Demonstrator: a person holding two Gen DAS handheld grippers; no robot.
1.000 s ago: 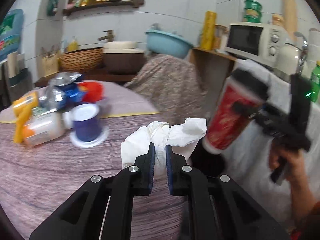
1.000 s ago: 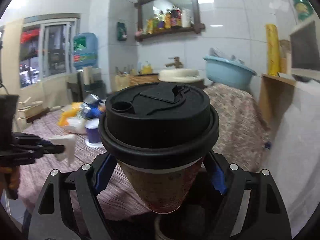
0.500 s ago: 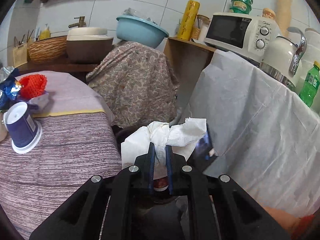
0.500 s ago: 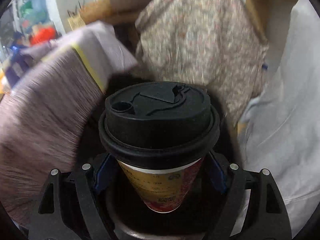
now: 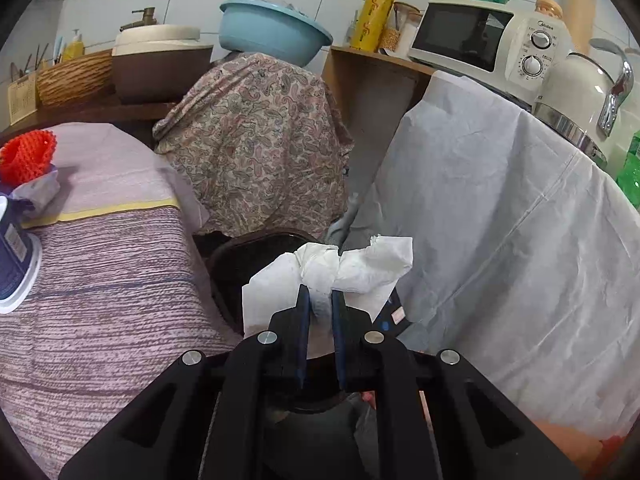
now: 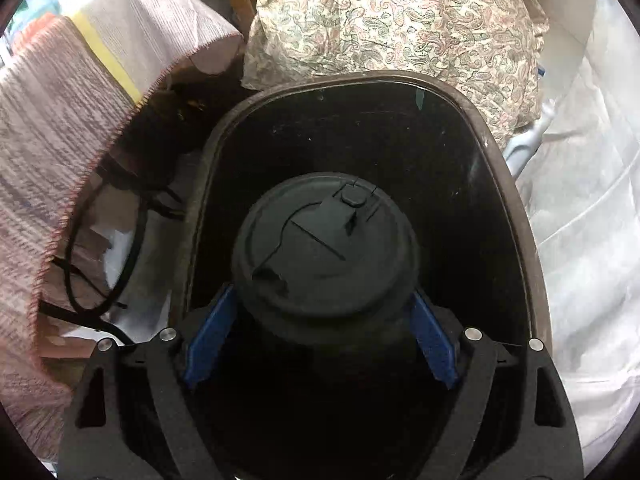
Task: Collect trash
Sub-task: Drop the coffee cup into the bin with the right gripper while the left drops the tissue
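Observation:
My left gripper (image 5: 320, 300) is shut on a crumpled white tissue (image 5: 332, 276) and holds it above the dark trash bin (image 5: 248, 256), beside the table edge. My right gripper (image 6: 320, 300) points down into the same bin (image 6: 520, 216). Its blue pads (image 6: 208, 332) stand spread beside a paper cup with a black lid (image 6: 324, 244). The cup hangs inside the bin's dark mouth, and I cannot tell whether the pads still touch it.
A table under a purple striped cloth (image 5: 100, 280) stands left of the bin, with a blue cup (image 5: 12, 256) and a red net (image 5: 28, 156) on it. A paisley-covered object (image 5: 260, 148) is behind the bin. A white sheet (image 5: 500, 240) hangs on the right.
My right gripper tipped down over the bin and its jaws spread around the cup, which now sits lower between them. My left gripper swung right with the tissue, over the bin.

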